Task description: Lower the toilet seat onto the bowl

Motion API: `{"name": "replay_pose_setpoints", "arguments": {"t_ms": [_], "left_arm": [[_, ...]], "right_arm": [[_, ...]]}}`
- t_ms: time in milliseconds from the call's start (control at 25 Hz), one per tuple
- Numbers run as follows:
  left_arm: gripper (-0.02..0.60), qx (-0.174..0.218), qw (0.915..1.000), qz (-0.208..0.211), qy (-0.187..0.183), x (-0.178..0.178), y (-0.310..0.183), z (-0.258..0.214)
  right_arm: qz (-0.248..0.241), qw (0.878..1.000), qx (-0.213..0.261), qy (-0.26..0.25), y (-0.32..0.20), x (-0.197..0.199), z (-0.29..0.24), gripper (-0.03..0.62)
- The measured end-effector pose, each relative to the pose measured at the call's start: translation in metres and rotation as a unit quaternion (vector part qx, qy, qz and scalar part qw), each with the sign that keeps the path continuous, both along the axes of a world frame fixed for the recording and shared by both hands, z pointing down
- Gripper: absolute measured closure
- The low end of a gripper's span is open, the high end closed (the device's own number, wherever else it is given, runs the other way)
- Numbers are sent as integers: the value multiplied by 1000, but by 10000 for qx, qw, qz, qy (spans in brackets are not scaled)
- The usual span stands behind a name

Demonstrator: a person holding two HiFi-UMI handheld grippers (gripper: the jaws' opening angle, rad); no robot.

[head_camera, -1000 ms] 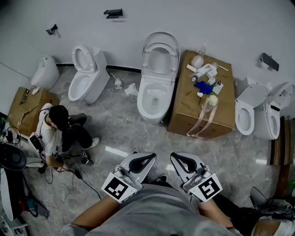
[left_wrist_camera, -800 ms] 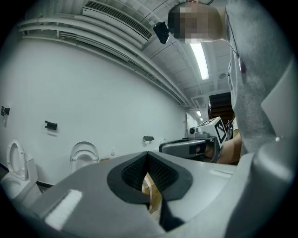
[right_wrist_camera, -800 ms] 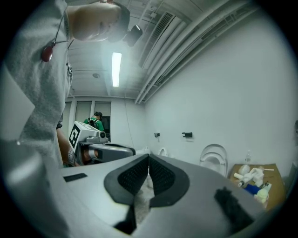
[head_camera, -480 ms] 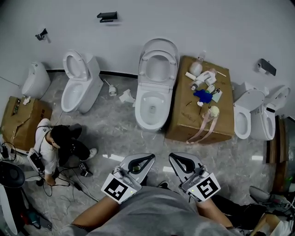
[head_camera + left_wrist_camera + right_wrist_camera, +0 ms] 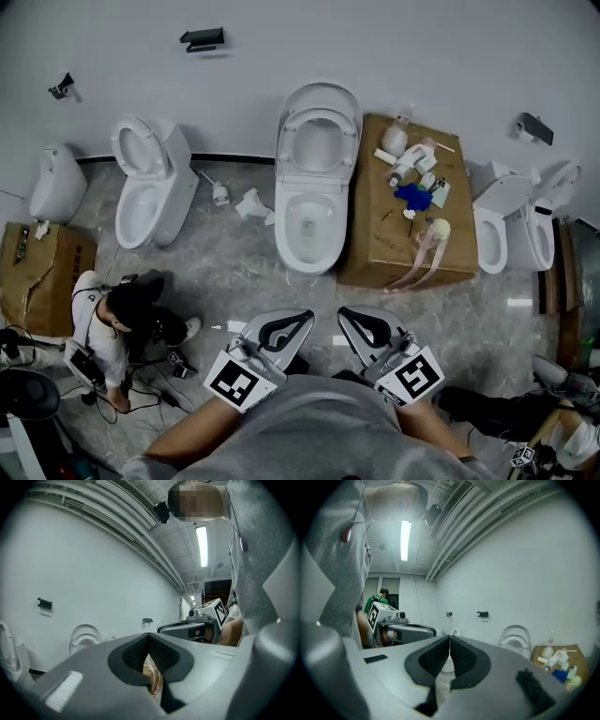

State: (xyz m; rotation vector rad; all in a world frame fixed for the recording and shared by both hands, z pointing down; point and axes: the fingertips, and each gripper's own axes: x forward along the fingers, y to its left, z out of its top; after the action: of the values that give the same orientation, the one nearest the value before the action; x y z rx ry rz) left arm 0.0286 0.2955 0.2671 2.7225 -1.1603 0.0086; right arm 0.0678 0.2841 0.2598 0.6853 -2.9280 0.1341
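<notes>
A white toilet (image 5: 307,217) stands against the far wall, in the middle of the head view. Its seat (image 5: 319,120) is raised upright, leaning on the lid behind it. Both grippers are held level near my body, well short of the bowl. My left gripper (image 5: 307,317) is shut with nothing in it, and my right gripper (image 5: 343,312) is shut and empty too. The raised seat (image 5: 84,638) shows small at the left in the left gripper view. In the right gripper view the same seat (image 5: 515,638) shows at the right.
A cardboard box (image 5: 375,246) with bottles and a doll stands right beside the toilet. Another toilet (image 5: 145,183) is at the left, and two more toilets (image 5: 511,225) at the right. A person (image 5: 122,319) crouches on the floor at the left among cables.
The whole scene has slid leftward and down in the head view, and the middle toilet sits nearer. Both grippers stay shut, side by side.
</notes>
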Motion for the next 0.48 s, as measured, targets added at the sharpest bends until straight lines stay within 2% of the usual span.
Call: {"name": "replay_pose_setpoints", "arguments": {"t_ms": [280, 480], "left_arm": [[575, -47, 10000, 45, 1, -31, -19, 7], [575, -61, 10000, 41, 0, -38, -45, 9]], "right_arm": [[140, 9999, -27, 53, -17, -27, 7, 579], [154, 9999, -57, 42, -42, -34, 9, 579]]}}
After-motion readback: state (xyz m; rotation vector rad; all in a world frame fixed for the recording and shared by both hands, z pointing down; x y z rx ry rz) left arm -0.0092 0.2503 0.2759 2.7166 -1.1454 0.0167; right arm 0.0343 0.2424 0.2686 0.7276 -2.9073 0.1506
